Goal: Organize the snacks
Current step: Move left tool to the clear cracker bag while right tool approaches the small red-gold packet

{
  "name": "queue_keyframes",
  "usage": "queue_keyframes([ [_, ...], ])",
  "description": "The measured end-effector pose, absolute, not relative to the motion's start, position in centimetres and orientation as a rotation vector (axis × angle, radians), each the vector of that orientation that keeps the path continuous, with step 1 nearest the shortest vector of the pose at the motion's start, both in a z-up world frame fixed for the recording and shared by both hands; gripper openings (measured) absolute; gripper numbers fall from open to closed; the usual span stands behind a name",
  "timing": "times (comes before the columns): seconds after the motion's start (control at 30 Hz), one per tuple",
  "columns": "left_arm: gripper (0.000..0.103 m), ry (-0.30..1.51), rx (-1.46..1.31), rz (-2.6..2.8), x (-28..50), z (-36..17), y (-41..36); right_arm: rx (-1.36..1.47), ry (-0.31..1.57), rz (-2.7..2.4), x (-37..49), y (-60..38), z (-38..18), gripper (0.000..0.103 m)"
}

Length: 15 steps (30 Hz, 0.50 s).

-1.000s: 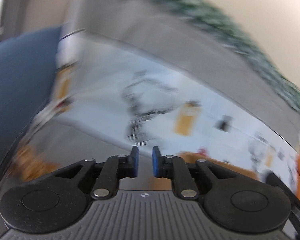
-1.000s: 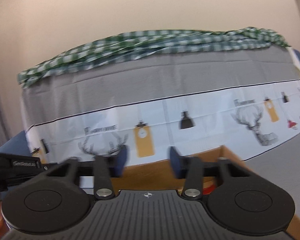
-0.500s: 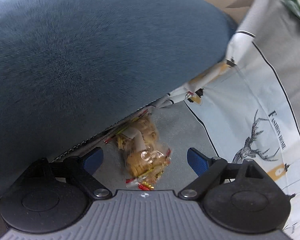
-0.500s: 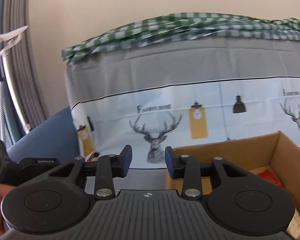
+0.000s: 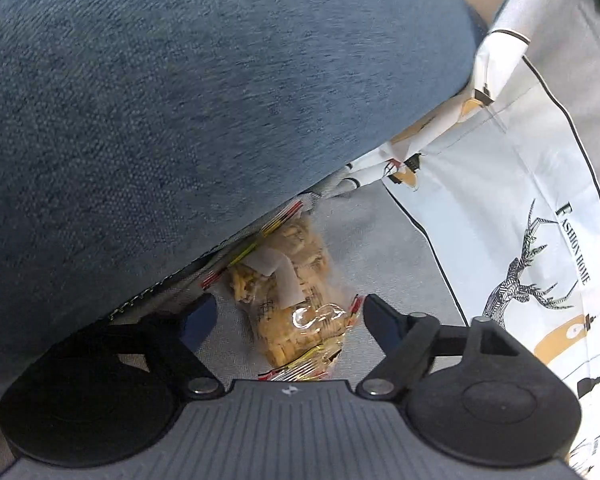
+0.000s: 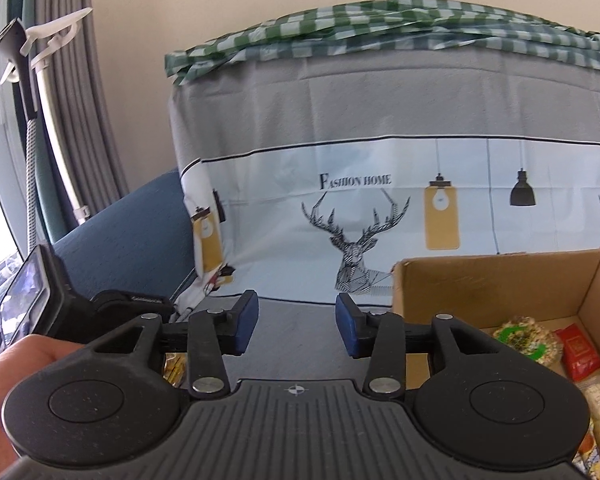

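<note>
Closing around a clear snack bag [image 5: 296,304], the left gripper [image 5: 288,320] has its jaws apart on either side, not yet pressing. The bag lies on the grey cloth [image 5: 380,256], its far end tucked under a blue cushion [image 5: 180,100]. A good grip would likely pinch the crinkly, biscuit-filled middle gently. The right gripper [image 6: 296,320], jaws opening and empty, points beside a cardboard box [image 6: 500,280] holding other snacks

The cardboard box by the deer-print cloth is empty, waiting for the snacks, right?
Not quite. The cardboard box does stand by the deer-print cloth, but it is not empty: the right wrist view shows several snack packets already lying inside.
</note>
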<state>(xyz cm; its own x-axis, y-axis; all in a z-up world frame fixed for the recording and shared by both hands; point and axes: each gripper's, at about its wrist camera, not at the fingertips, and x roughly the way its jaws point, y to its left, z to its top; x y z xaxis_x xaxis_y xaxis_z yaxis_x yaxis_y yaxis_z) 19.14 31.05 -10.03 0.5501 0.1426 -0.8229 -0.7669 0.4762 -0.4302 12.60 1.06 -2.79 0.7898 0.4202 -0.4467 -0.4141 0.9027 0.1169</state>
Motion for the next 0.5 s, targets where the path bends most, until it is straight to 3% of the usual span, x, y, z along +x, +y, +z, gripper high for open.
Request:
queue_keyframes([
  [0.1,0.059,0.812,-0.822,0.597,19.8,-9.2,30.1,0.0,0.491,0.468,12.4,1.4,-2.9,0.045],
  [0.27,0.054,0.875,-0.747,0.486,20.7,-8.9,28.3,-0.003,0.502,0.47,12.4,1.5,-3.2,0.045],
  [0.3,0.046,0.893,-0.74,0.458,20.9,-9.0,28.0,-0.003,0.506,0.471,12.5,1.5,-3.3,0.045],
  [0.5,0.041,1.002,-0.682,0.173,22.1,-9.3,25.0,-0.005,0.517,0.465,12.6,1.6,-3.5,0.046],
])
